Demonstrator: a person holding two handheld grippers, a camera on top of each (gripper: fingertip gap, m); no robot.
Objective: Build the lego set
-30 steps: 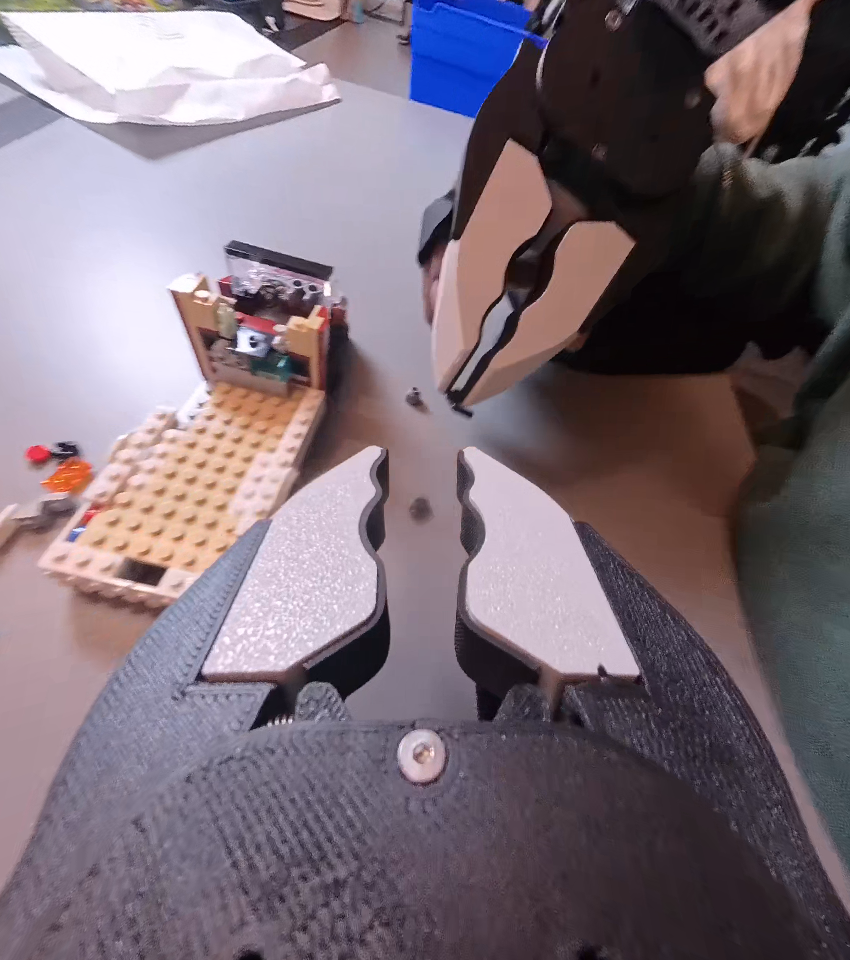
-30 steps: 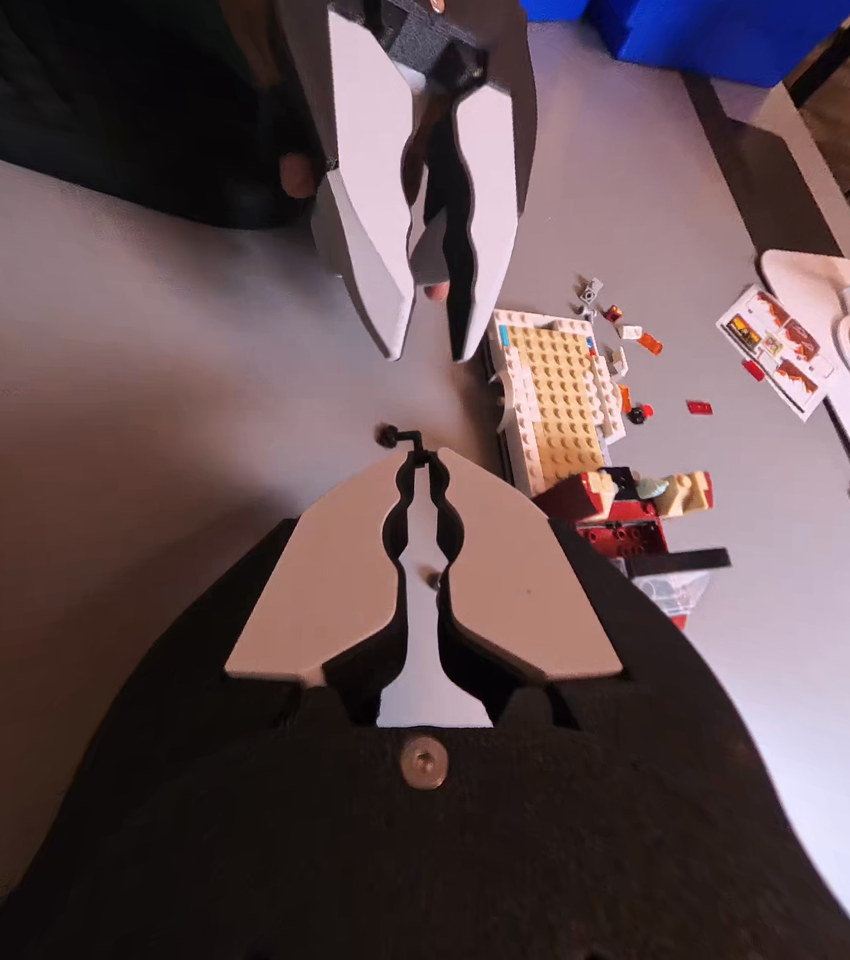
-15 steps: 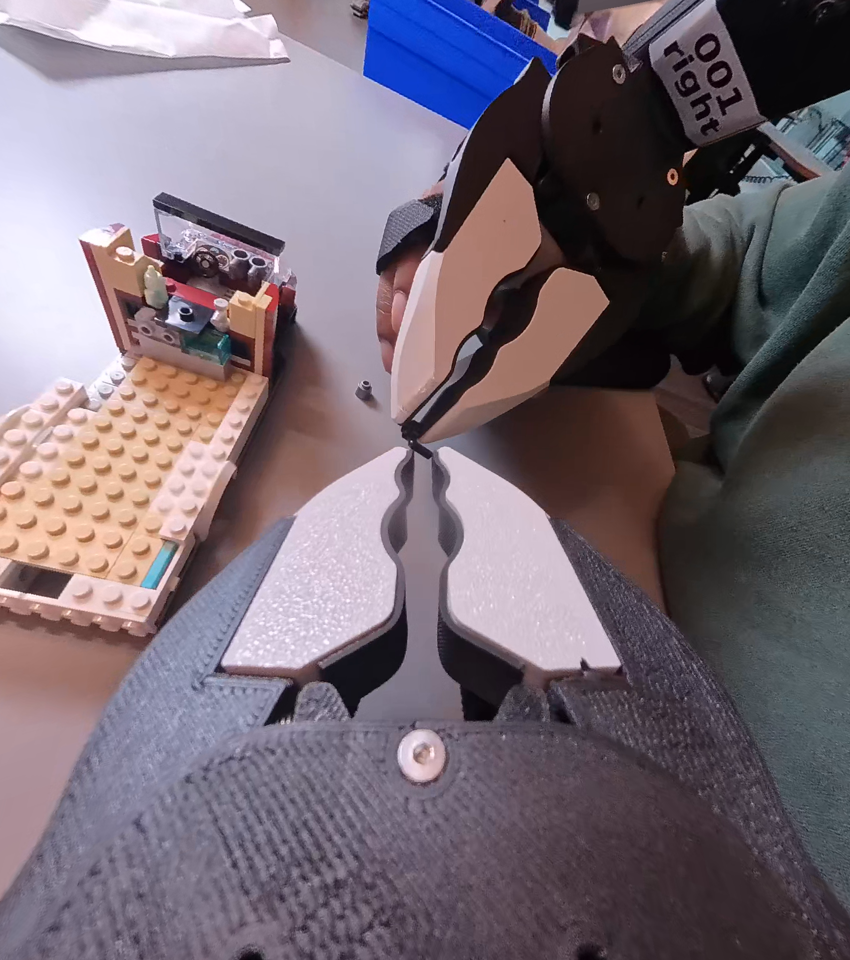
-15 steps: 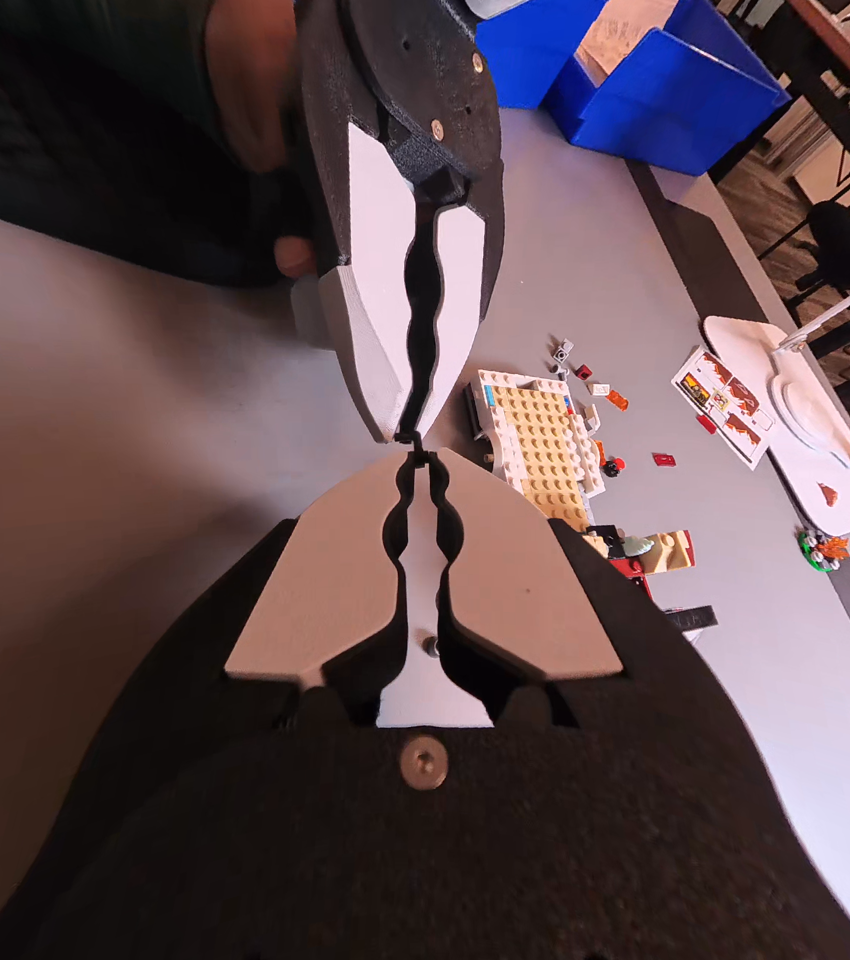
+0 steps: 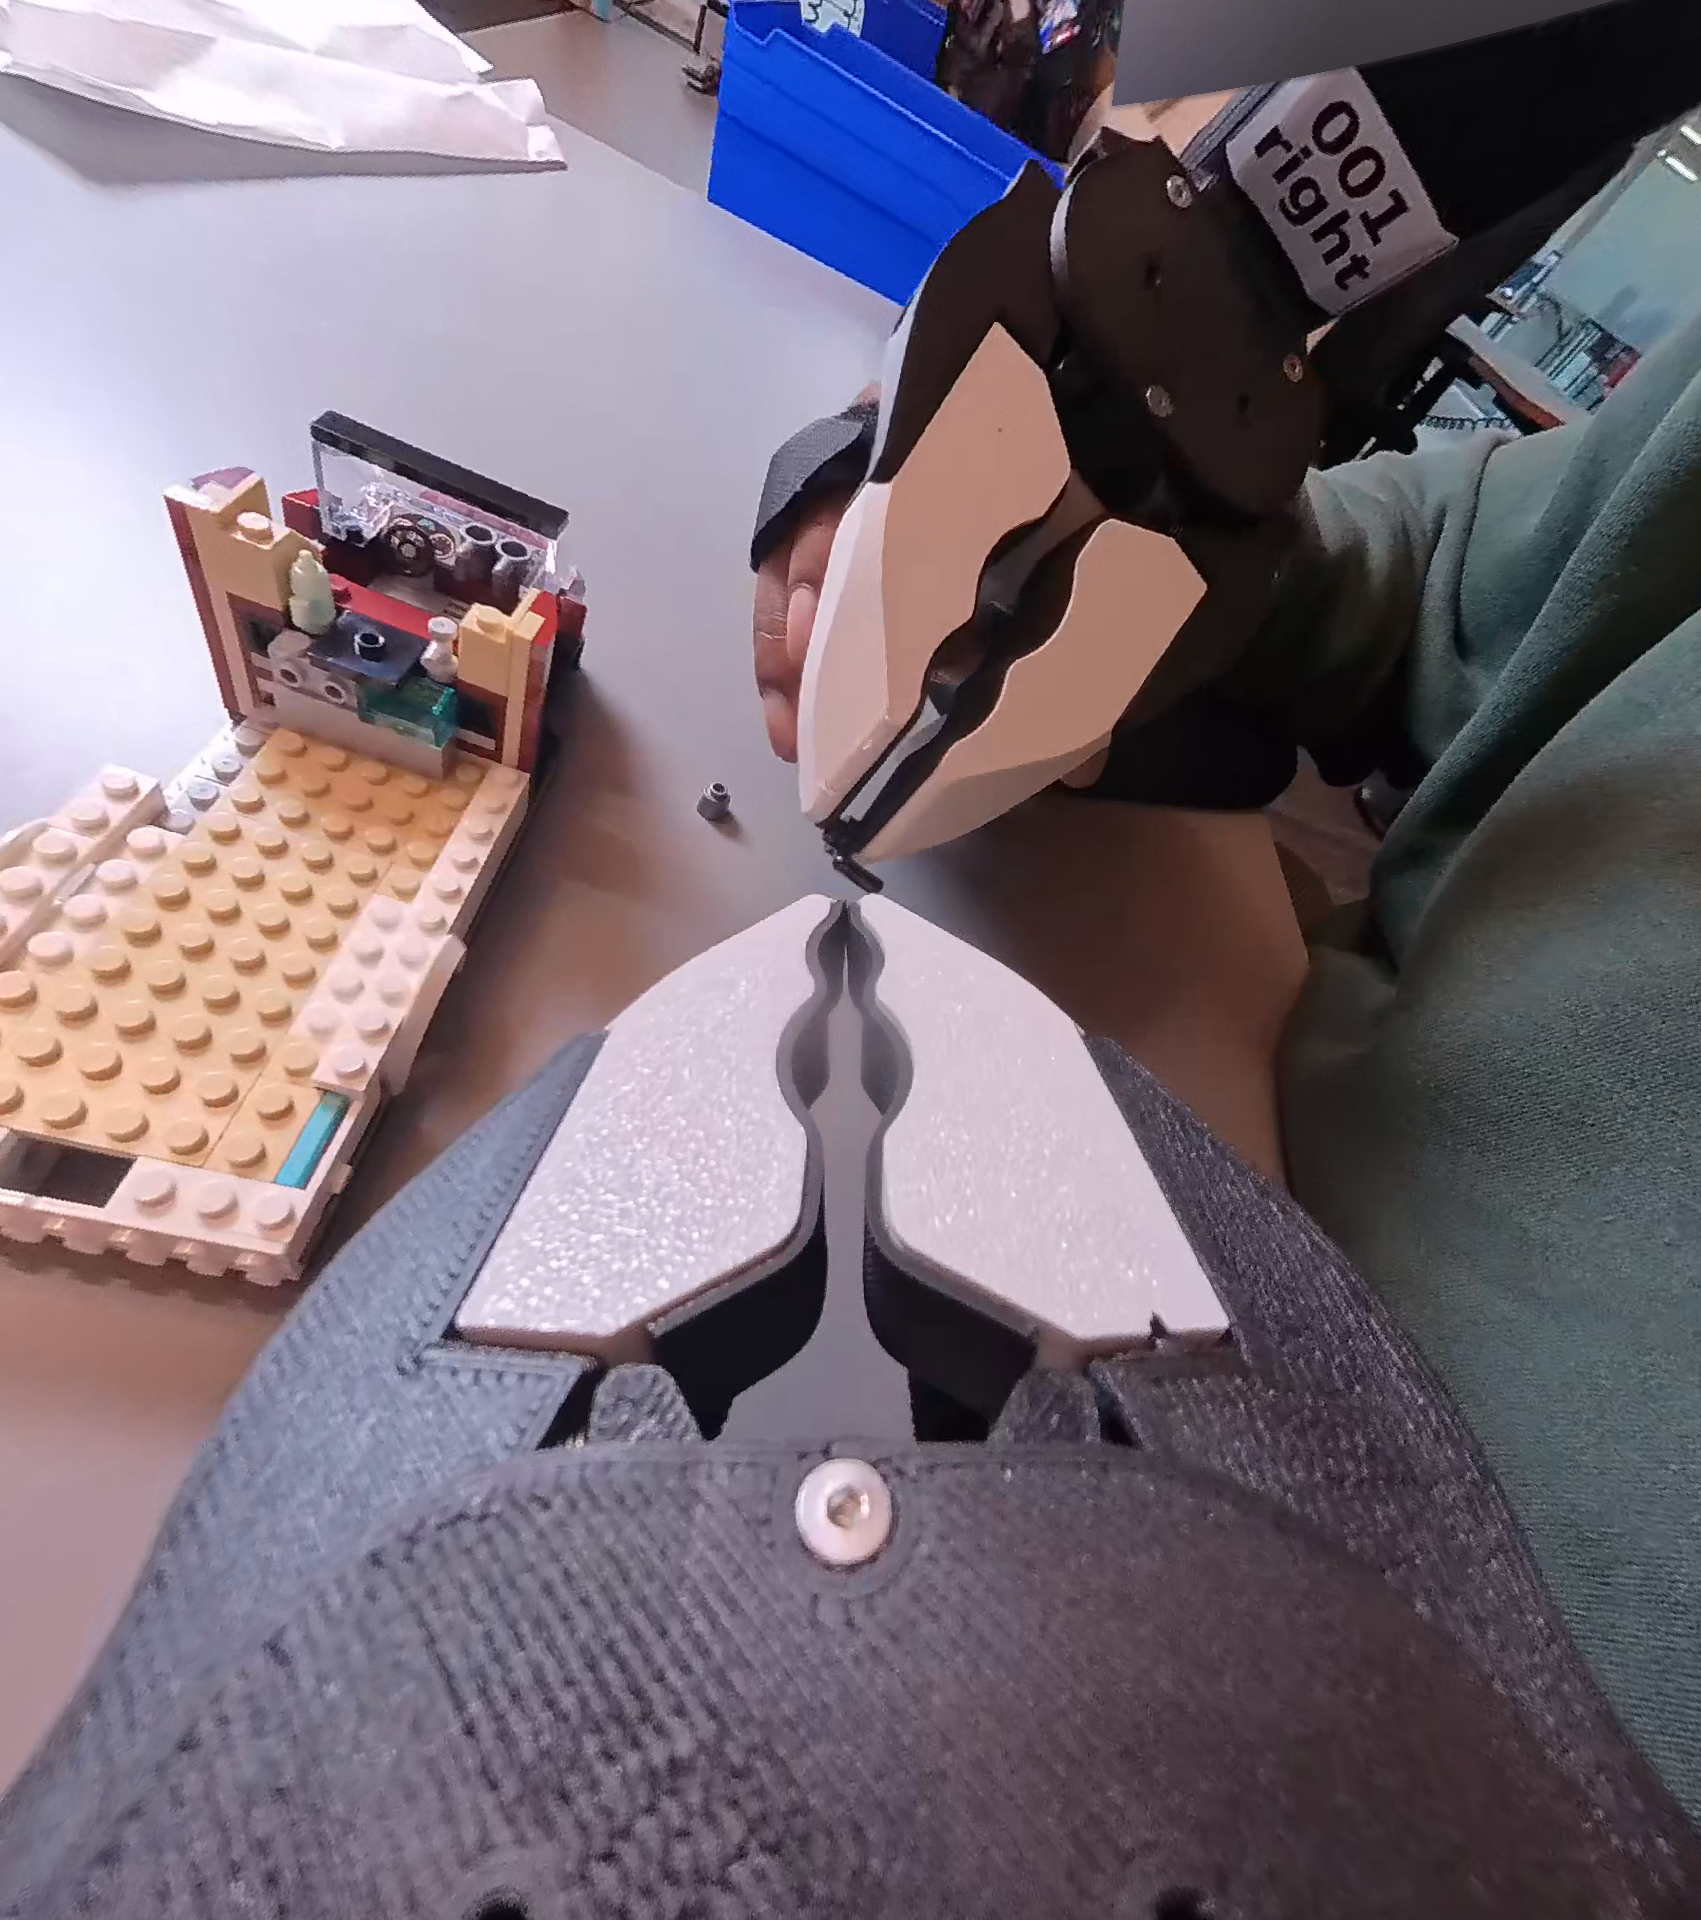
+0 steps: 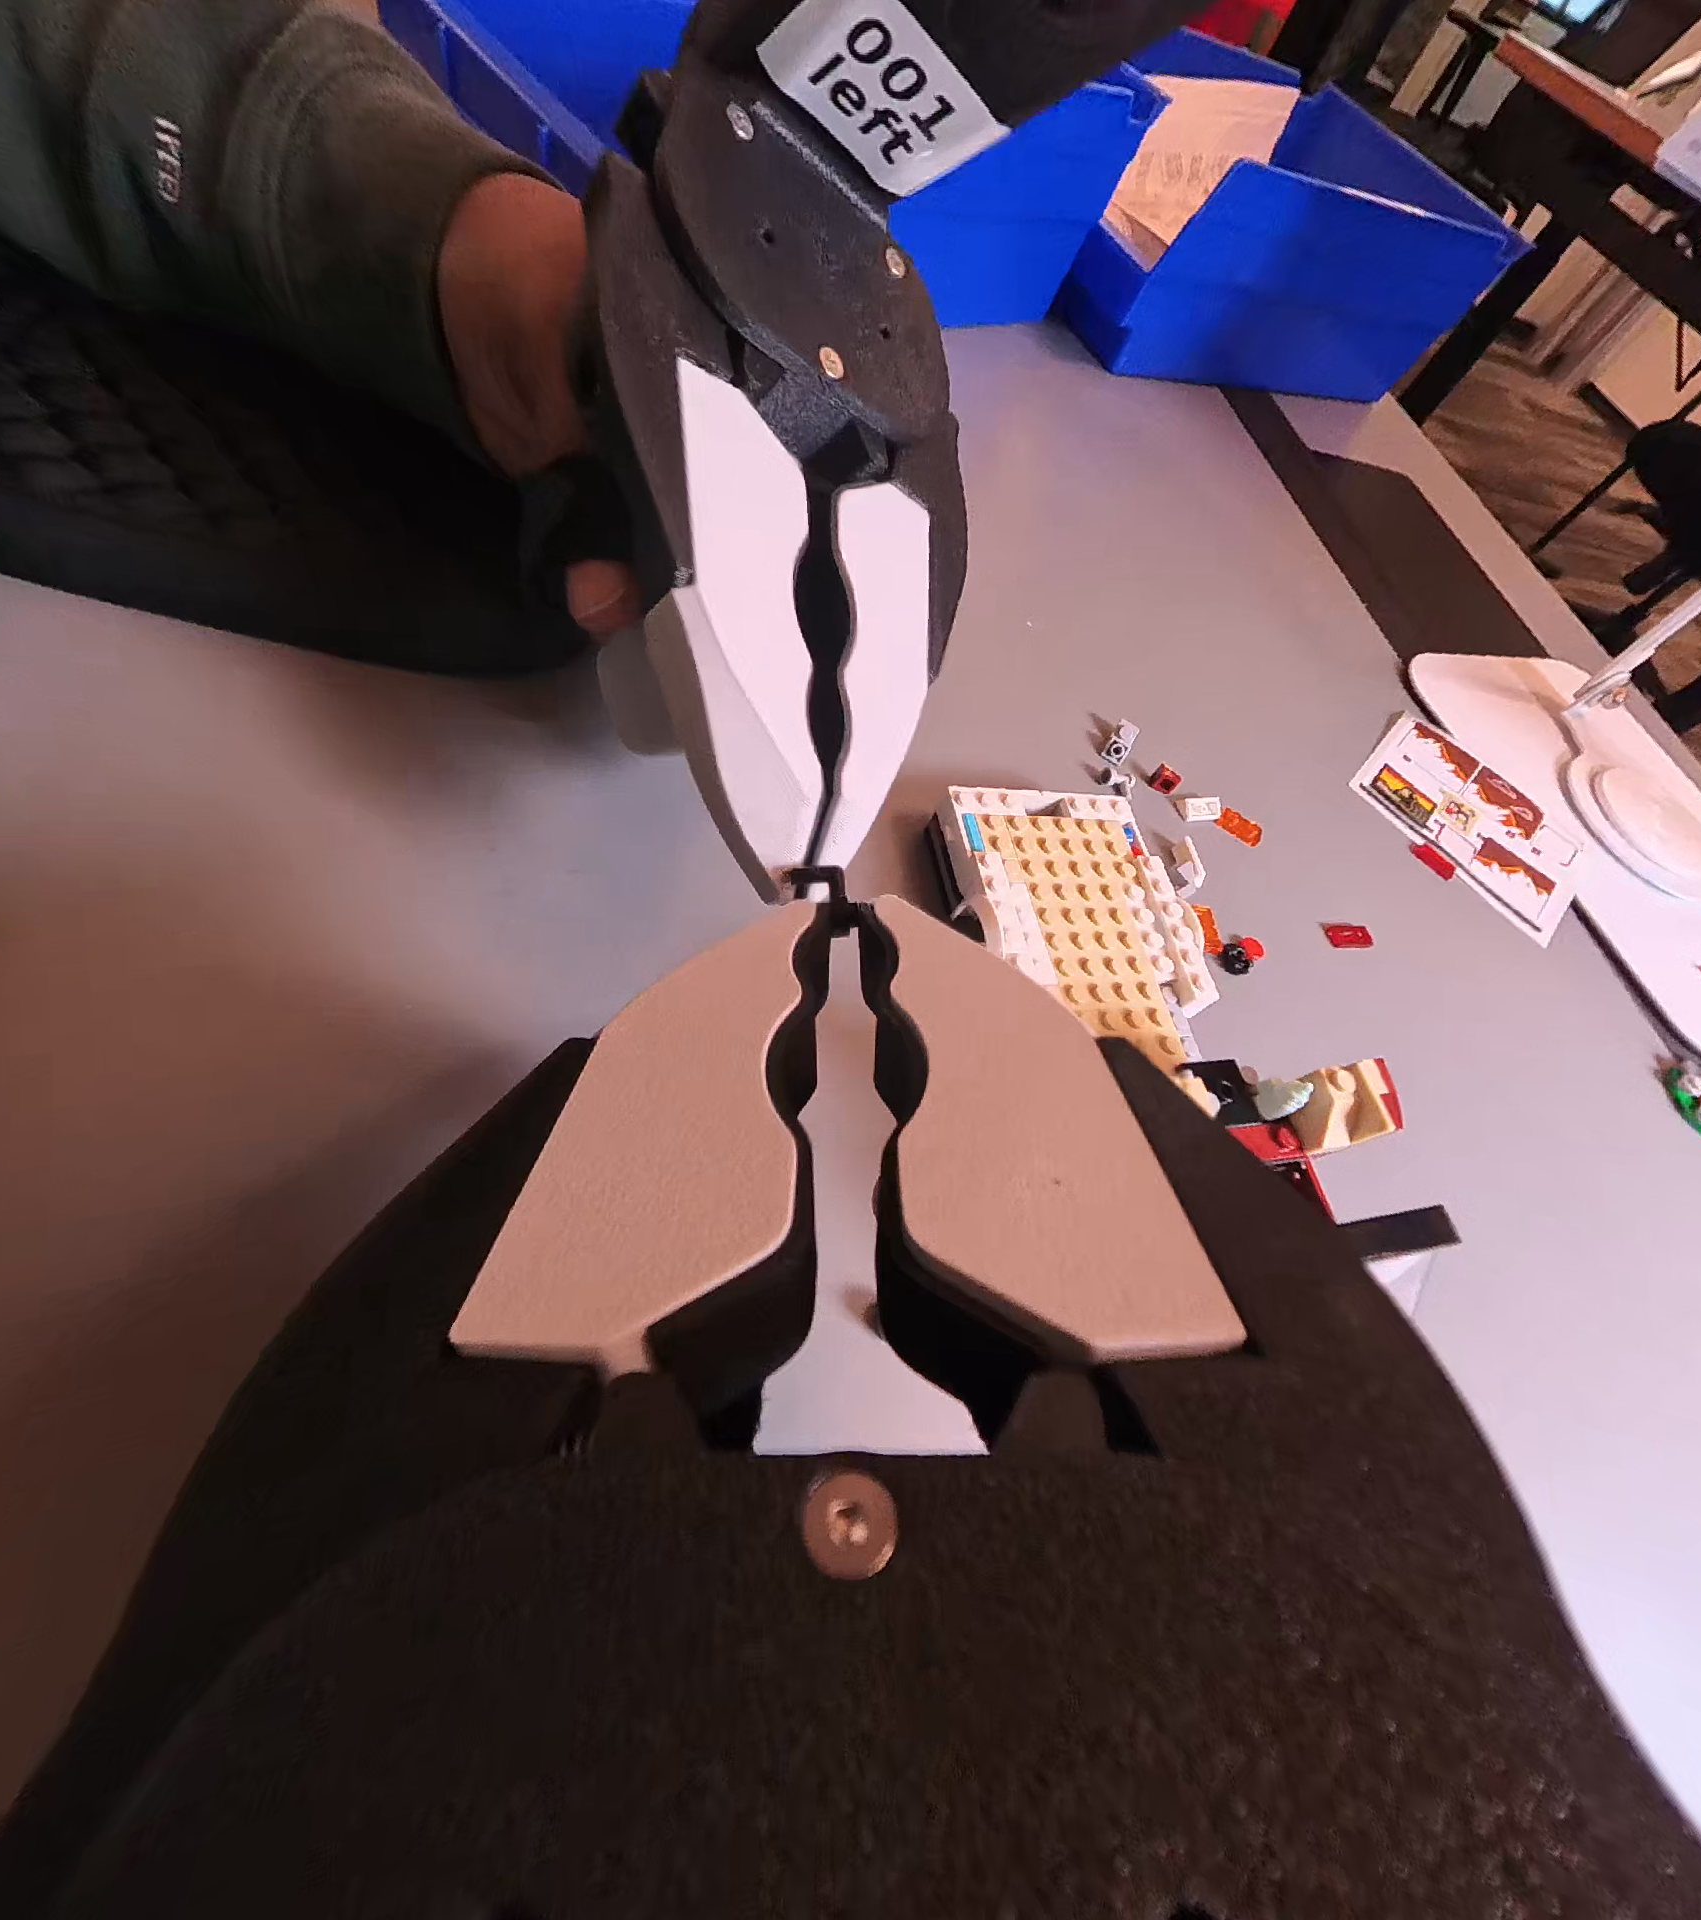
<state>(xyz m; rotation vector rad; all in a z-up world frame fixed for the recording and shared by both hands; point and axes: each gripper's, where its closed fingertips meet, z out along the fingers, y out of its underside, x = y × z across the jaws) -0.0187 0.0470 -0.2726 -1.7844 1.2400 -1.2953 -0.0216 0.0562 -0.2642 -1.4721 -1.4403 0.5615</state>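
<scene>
Your right claw (image 6: 838, 914) and left claw (image 5: 844, 914) meet tip to tip above the counter (image 5: 410, 343), both pressed nearly together and each pinching an end of a tiny black bent piece (image 6: 820, 888); whether that is one part or two being joined, you cannot tell. Lifted clear of the surface, probably so the small part can be passed or mated without skidding. The tan-plated lego build (image 5: 171, 997) sits apart to your left, a loose dark stud (image 5: 714, 802) just beside it.
</scene>
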